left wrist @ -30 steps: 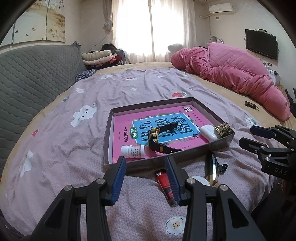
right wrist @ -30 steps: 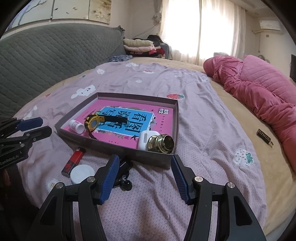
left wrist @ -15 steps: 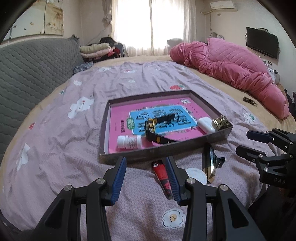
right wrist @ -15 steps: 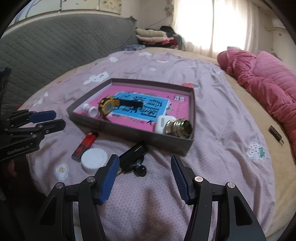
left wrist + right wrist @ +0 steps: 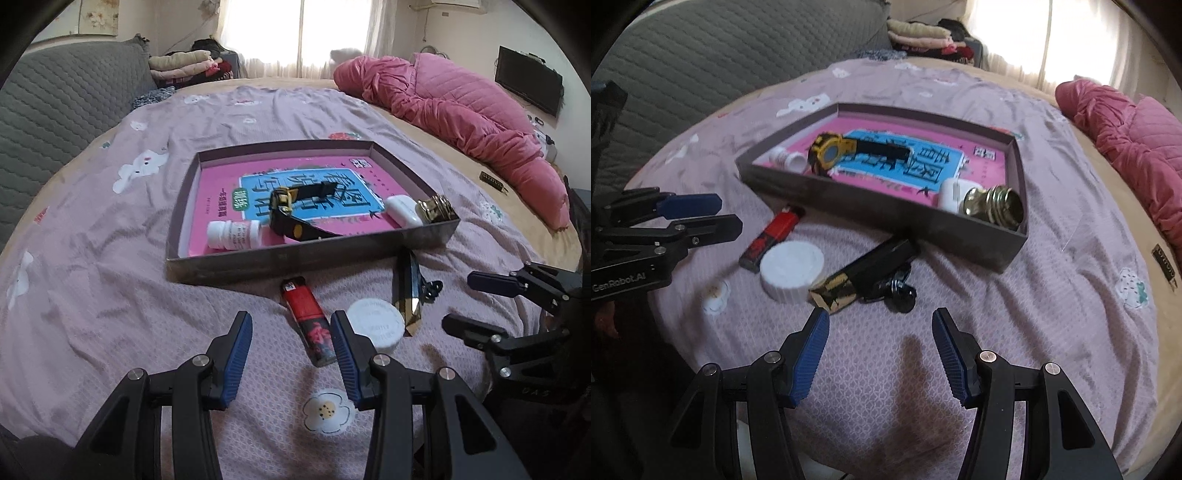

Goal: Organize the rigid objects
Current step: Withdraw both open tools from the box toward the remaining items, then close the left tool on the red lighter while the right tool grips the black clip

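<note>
Approach step. Left gripper (image 5: 291, 332) and right gripper (image 5: 880, 332) both spread, empty. Next: straddle red lighter (image 5: 308, 325), near of tray (image 5: 303, 264).

Left hand-held gripper (image 5: 291, 341) jaws apart, empty; right hand-held gripper (image 5: 880, 338) jaws apart, empty.
</note>
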